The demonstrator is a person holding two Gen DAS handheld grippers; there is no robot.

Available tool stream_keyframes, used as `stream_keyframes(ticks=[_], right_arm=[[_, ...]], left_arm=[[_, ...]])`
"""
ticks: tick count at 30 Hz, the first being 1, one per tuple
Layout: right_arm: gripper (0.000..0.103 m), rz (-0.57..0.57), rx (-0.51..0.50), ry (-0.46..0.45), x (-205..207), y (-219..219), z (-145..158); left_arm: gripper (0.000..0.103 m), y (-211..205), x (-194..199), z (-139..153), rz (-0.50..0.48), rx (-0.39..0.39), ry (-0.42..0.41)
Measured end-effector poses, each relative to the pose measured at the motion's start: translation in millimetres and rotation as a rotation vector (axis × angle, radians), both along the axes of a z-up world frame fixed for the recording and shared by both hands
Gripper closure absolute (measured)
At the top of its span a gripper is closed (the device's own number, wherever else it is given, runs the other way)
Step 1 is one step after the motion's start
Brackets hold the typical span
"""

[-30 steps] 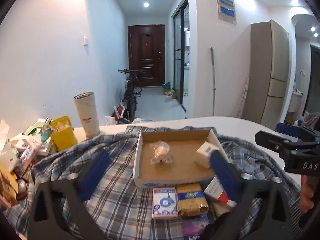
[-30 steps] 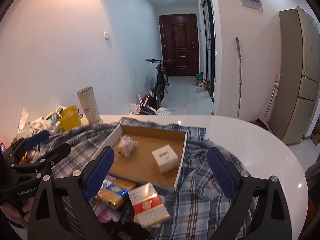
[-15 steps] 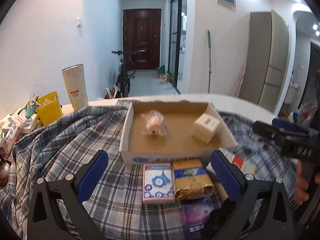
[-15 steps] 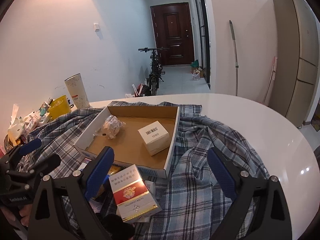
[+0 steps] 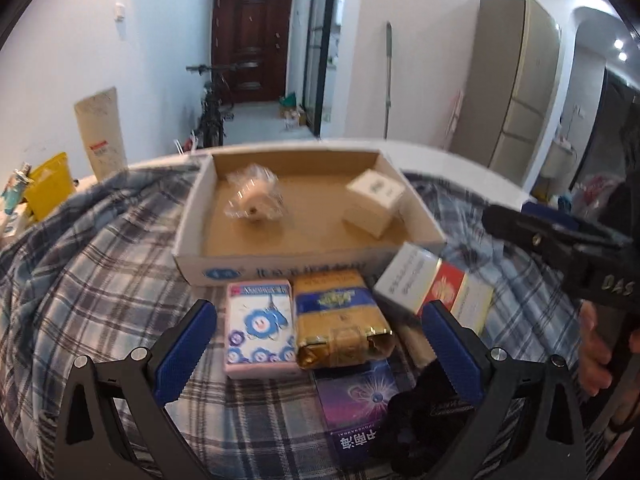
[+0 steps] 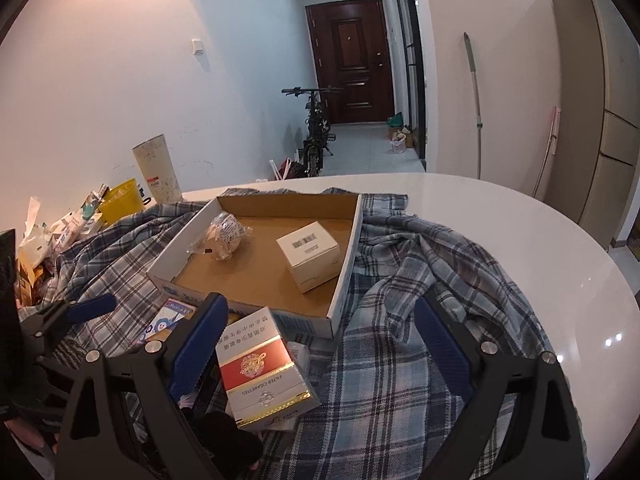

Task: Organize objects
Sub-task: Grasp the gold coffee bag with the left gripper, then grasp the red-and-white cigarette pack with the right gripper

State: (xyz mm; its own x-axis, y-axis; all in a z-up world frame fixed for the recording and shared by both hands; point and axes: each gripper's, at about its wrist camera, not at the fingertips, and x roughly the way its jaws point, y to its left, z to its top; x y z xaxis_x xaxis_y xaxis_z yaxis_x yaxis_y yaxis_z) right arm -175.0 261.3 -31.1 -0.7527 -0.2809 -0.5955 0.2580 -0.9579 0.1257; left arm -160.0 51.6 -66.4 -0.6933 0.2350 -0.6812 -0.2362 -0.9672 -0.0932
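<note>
A shallow cardboard tray point(image 5: 304, 266) point(image 6: 348, 256) lies on a plaid cloth and holds a wrapped round item point(image 5: 254, 198) point(image 6: 226, 236) and a small white box point(image 5: 374, 200) point(image 6: 310, 254). In front of it lie a pink-and-blue pack point(image 5: 258, 328), a gold pack point(image 5: 338, 320), a red-and-white cigarette carton point(image 5: 438, 290) point(image 6: 262, 368) and a purple box point(image 5: 356, 408). My left gripper point(image 5: 316, 350) is open, its blue pads on either side of the pink and gold packs. My right gripper point(image 6: 320, 350) is open too, over the carton and cloth.
The plaid cloth point(image 6: 404, 264) covers much of a white round table point(image 6: 500, 220). At the left stand a tall white cylinder point(image 6: 156, 168), a yellow bin point(image 6: 120, 200) and a heap of packets point(image 6: 48, 236). A black object point(image 5: 424, 408) lies by the purple box.
Both grippers have sunk toward the table and tipped down. The left one has closed in on the packs before the tray. Neither gripper's opening has changed.
</note>
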Motion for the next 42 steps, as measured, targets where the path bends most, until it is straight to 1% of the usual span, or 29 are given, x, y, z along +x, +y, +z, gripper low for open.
stream_keyframes(ticks=[5, 6, 8, 10, 12, 13, 14, 15, 17, 20, 24, 26, 28, 30, 31, 34, 38, 42], right_arm=[[0.009, 0.001, 0.031, 0.02, 3.3, -5.1, 0.8], [0.009, 0.0, 0.037, 0.024, 3.5, -5.7, 1.0], [0.009, -0.002, 0.043, 0.025, 3.4, -5.8, 0.8], [0.009, 0.001, 0.028, 0.018, 3.9, -4.0, 1.1], [0.009, 0.011, 0.003, 0.011, 3.6, -1.7, 2.1], [0.009, 0.013, 0.0, 0.007, 2.6, -1.2, 1.9], [0.009, 0.009, 0.004, 0.007, 2.3, -1.4, 1.3], [0.009, 0.002, 0.013, 0.007, 1.8, -1.5, 0.6], [0.009, -0.01, 0.034, 0.016, 1.8, -2.0, 0.0], [0.009, -0.012, 0.051, 0.026, 2.5, -2.2, 0.1], [0.009, 0.01, 0.055, 0.01, 0.9, -5.2, -2.7], [0.009, 0.043, 0.06, -0.016, -0.5, -9.7, -6.5], [0.009, 0.124, 0.042, -0.079, -2.9, -16.3, -13.2], [0.009, 0.15, 0.049, -0.102, -3.4, -22.4, -18.8], [0.01, 0.156, 0.077, -0.099, -3.1, -26.7, -21.0], [0.015, 0.172, 0.144, -0.096, -2.4, -36.8, -27.9], [0.022, 0.209, 0.151, -0.13, -4.6, -42.2, -36.6], [0.023, 0.226, 0.171, -0.143, -5.3, -46.7, -42.1]], left_arm=[[0.0, 1.1, -4.9, -7.5, -0.019, 0.016, -0.039], [0.002, 2.6, -8.3, -11.1, -0.033, 0.018, -0.065], [0.018, 2.2, -12.1, -16.6, -0.027, 0.015, -0.102], [0.021, 1.9, -14.5, -18.8, -0.036, 0.026, -0.119], [0.028, 1.9, -15.0, -19.4, -0.035, 0.026, -0.119], [0.033, 2.1, -15.0, -19.5, -0.038, 0.027, -0.118], [0.043, 2.7, -14.8, -19.7, -0.044, 0.028, -0.119], [0.049, 3.4, -14.2, -19.9, -0.05, 0.03, -0.121], [0.051, 3.7, -12.3, -17.8, -0.046, 0.027, -0.108], [0.052, 2.2, -4.3, -7.8, -0.042, 0.026, -0.057], [0.052, 0.0, 7.5, 8.0, -0.024, 0.008, 0.036], [0.052, -2.5, 12.9, 17.6, -0.015, 0.006, 0.088], [0.052, -7.3, 19.3, 26.7, -0.015, 0.022, 0.134], [0.052, -12.5, 23.4, 33.4, 0.001, 0.036, 0.169], [0.052, -13.5, 23.4, 34.8, 0.007, 0.04, 0.176], [0.052, -18.2, 23.4, 38.8, 0.018, 0.061, 0.18], [0.052, -19.0, 23.0, 38.8, 0.03, 0.056, 0.18], [0.052, -17.6, 20.9, 35.8, 0.035, 0.044, 0.169]])
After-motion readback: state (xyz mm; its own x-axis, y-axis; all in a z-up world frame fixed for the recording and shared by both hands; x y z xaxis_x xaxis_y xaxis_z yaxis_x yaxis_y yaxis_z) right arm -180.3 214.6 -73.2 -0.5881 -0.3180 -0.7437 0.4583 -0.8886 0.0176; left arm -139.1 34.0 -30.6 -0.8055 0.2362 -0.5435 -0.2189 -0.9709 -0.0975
